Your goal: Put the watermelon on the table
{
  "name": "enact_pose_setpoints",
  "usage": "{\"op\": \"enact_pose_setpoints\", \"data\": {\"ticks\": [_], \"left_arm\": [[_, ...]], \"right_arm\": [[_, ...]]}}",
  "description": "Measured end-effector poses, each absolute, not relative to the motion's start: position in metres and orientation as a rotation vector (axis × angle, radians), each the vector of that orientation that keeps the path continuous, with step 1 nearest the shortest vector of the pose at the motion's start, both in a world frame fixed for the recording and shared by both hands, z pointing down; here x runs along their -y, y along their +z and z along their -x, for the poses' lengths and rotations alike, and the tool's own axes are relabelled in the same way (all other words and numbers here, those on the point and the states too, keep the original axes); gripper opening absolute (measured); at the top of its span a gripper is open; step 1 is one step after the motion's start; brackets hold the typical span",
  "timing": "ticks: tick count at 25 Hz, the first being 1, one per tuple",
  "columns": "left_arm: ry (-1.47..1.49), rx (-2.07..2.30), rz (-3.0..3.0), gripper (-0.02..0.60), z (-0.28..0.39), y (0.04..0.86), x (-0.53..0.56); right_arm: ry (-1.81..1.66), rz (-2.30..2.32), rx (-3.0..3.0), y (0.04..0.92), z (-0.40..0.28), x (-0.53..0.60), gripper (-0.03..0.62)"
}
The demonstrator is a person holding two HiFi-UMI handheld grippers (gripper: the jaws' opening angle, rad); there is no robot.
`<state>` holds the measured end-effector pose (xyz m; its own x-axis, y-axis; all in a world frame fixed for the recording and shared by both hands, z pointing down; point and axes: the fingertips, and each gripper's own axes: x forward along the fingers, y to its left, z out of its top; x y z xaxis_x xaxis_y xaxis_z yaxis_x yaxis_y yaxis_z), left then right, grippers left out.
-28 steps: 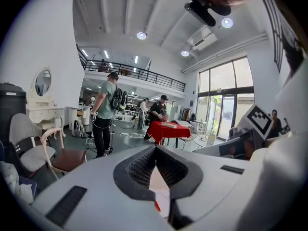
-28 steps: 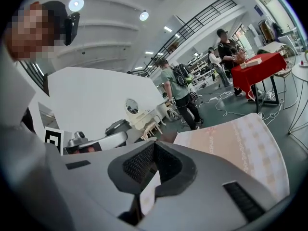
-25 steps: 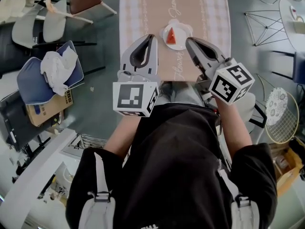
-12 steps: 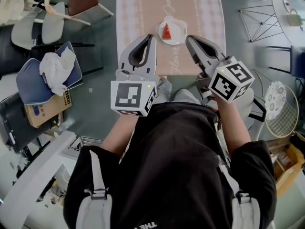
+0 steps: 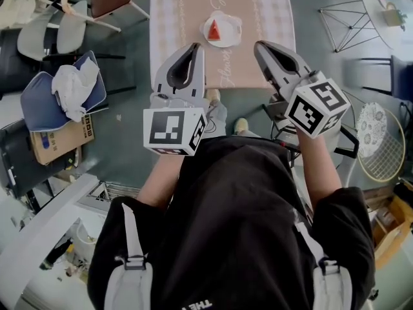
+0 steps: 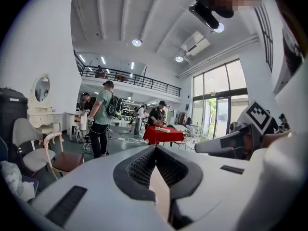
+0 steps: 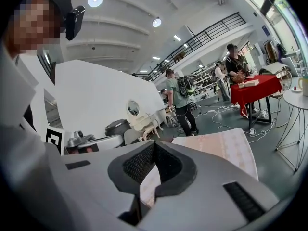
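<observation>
Watermelon point(image 5: 213, 32), a red wedge, lies on a small white plate point(image 5: 228, 24) on the table point(image 5: 264, 18), which carries a pale pink patterned cloth. The plate sits around the middle of the table's width, back from the near edge. Both grippers hang in the air on the near side of it, at the table's near edge, and neither touches the plate or the fruit. The left gripper point(image 5: 197, 46) points toward the table with its tip just near and left of the plate. The right gripper point(image 5: 259, 44) is further right, its tip near and right of the plate, so the wedge lies beyond and between the two tips.

In the left gripper view the jaws are pressed together at the tips, with only an oval hollow behind them and nothing gripped. The right gripper view shows the same: jaws closed tip to tip and empty, the cloth-covered table stretching away beyond them.
</observation>
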<state>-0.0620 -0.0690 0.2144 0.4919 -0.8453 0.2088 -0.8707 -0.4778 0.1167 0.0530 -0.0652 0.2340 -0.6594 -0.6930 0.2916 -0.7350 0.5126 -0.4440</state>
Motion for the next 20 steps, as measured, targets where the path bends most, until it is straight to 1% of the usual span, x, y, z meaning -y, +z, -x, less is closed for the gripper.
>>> {"op": "enact_pose_setpoints", "data": {"ticks": [11, 20], "left_arm": [[0.192, 1.525, -2.550, 0.003, 0.026, 0.199, -0.015], [0.132, 1.587, -2.562, 0.003, 0.013, 0.180, -0.066]], "right_arm": [[0.847, -1.313, 2.689, 0.223, -0.102, -0.015, 0.015], [0.778, -1.280, 2.733, 0.206, -0.117, -0.063, 0.015]]}}
